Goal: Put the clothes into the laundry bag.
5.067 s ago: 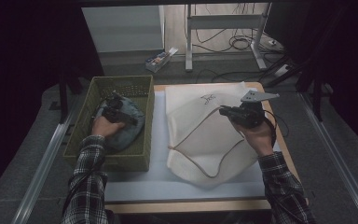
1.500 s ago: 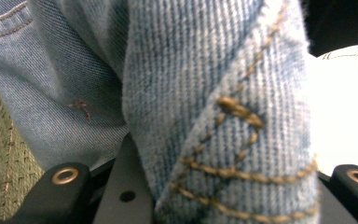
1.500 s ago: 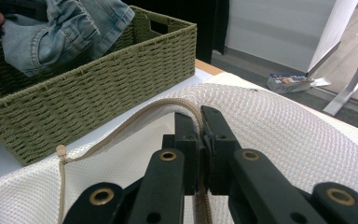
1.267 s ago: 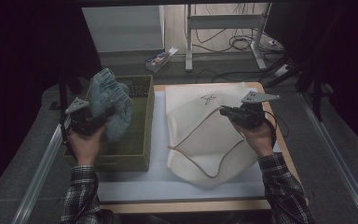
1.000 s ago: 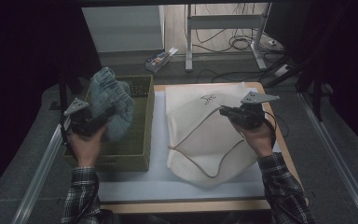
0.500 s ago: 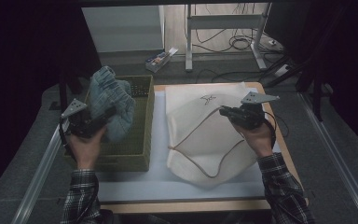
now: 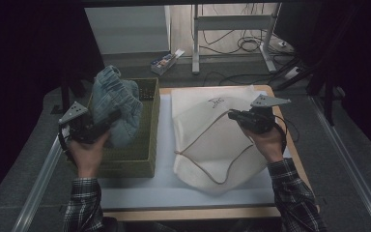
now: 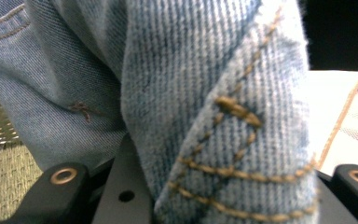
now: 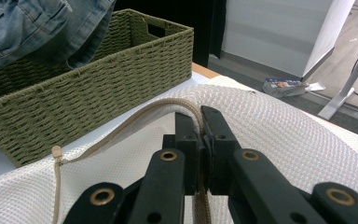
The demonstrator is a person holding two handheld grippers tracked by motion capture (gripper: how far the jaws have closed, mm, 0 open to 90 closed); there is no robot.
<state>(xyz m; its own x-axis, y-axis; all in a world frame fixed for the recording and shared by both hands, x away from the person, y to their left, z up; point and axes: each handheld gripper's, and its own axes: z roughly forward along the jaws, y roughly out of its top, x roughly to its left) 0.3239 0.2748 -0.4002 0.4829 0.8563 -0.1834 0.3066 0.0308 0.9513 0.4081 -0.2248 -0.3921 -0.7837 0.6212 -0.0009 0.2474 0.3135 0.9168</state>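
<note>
1. The table [image 7: 140,193] is carrying a white mat on which everything else is sitting.
2. The white mesh bag [image 7: 207,145] is lying flat on the right part of the mat, just beside the basket, with its tan zipper [image 9: 168,108] curving across its top.
3. The green woven basket [image 7: 145,145] is sitting at the left of the mat, its long side running next to the bag.
4. The denim garment [image 7: 116,104] is hanging bunched above the basket's near half, lifted clear of its floor; in the left gripper view its tan-stitched seam [image 8: 233,154] is filling the space between the 2 jaws.
5. The left gripper [image 7: 110,117] is clamping the denim garment, with a hand wrapped around its body at the basket's left edge.
6. The right gripper [image 9: 200,122] is pinching the bag's zipper edge between its 2 closed jaws and raising that edge a little off the mat.
</note>
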